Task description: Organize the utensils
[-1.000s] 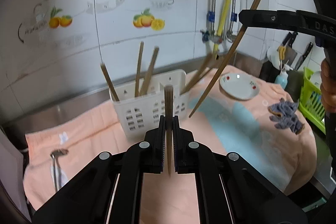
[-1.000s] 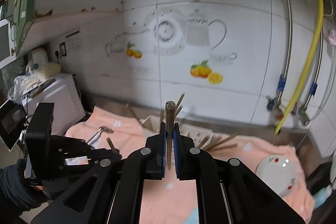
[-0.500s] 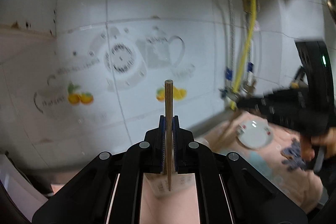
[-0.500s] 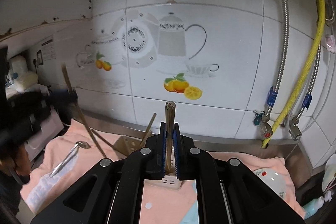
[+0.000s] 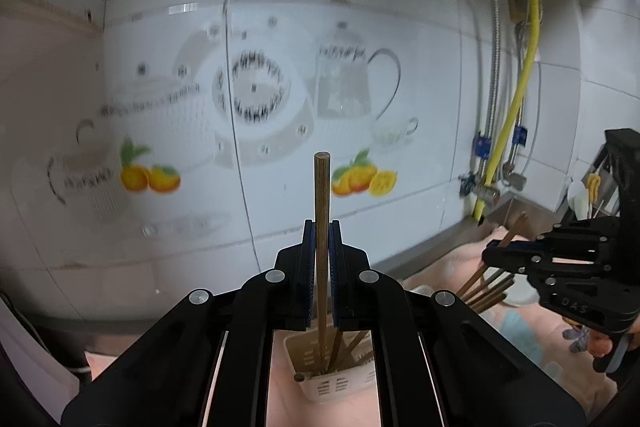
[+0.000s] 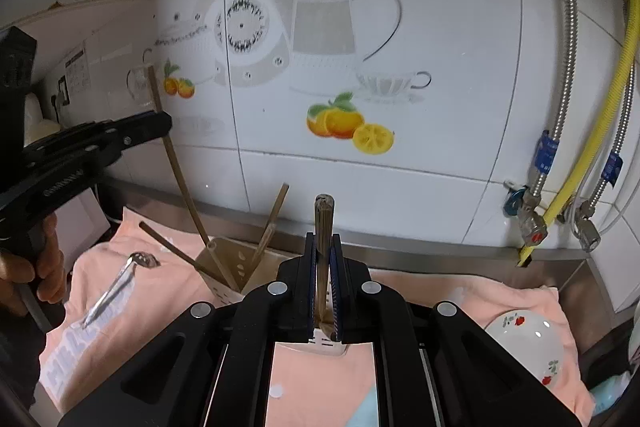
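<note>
Both pairs of jaws are closed, each on one chopstick. The left gripper (image 5: pixel 321 227) pinches its chopstick (image 5: pixel 322 211) near the middle; the stick stands upright, its round top end well above the fingertips and its lower end reaching down into the holder (image 5: pixel 320 387), close to the near rim. The right gripper (image 6: pixel 323 239) grips the right chopstick (image 6: pixel 322 223) in the same manner, with only a short, worn end above the pads and the lower end at the holder's (image 6: pixel 236 267) right part; whether it is already inside cannot be told, because the fingers hide the rim there.

In the right wrist view the white slotted holder stands on a pink towel (image 6: pixel 480 295), just in front of the steel edge (image 6: pixel 440 247) under the tiled wall (image 6: pixel 440 27). Three other chopsticks (image 6: pixel 272 223) lean out of it to different sides, so the opening is partly taken. The left stick crosses down into the left compartment, and the left gripper's (image 6: pixel 164 125) fingers come in from the left side, high above the towel. A hand (image 6: pixel 40 267) holds its handle at the left edge.

Left of the holder a metal utensil (image 6: pixel 116 283) lies flat on the towel, apart from it. At the right a small bowl (image 6: pixel 524 339) rests on the towel, near its edge and well apart from the holder. Between holder and bowl the towel is free.
</note>
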`<state>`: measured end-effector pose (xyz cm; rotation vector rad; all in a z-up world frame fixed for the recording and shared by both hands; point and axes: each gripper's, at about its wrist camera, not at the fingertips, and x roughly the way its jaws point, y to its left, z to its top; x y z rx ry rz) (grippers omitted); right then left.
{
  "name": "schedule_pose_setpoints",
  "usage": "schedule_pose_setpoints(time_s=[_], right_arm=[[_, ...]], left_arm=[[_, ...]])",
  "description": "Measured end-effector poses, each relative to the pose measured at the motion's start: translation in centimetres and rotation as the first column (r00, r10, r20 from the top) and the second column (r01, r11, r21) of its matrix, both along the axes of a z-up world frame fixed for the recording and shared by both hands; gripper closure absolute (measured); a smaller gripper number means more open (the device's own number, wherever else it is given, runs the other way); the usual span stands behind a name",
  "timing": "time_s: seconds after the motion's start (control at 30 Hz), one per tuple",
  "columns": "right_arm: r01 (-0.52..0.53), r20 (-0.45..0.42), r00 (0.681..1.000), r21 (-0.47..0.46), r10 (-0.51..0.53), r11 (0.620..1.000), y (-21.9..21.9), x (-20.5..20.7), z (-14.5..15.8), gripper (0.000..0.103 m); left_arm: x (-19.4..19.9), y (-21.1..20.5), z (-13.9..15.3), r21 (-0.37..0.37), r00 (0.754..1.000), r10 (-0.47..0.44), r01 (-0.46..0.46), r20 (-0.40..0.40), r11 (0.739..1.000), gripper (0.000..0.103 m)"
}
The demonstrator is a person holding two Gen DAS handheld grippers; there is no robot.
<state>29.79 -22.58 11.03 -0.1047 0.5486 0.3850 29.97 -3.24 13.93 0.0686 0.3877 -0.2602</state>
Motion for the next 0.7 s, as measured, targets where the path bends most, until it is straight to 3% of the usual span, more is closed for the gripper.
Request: schedule_pose_setpoints(time_s=[0.57, 0.7], right_arm=[[-0.016, -0.072, 0.997, -0.029, 0.014, 0.999, 1.1, 0.2, -3.4, 0.096], [-0.017, -0.063, 0.998, -0.02, 0.016, 1.0, 1.1, -0.3, -3.2, 0.093]], left_arm=[[0.9, 0.8, -3.9, -0.007, 0.993, 0.009, -0.01, -0.114, 1.0, 0.097], [0.3, 1.1, -3.7, 0.0, 0.994, 0.015, -0.015, -0.113, 1.0, 0.09]])
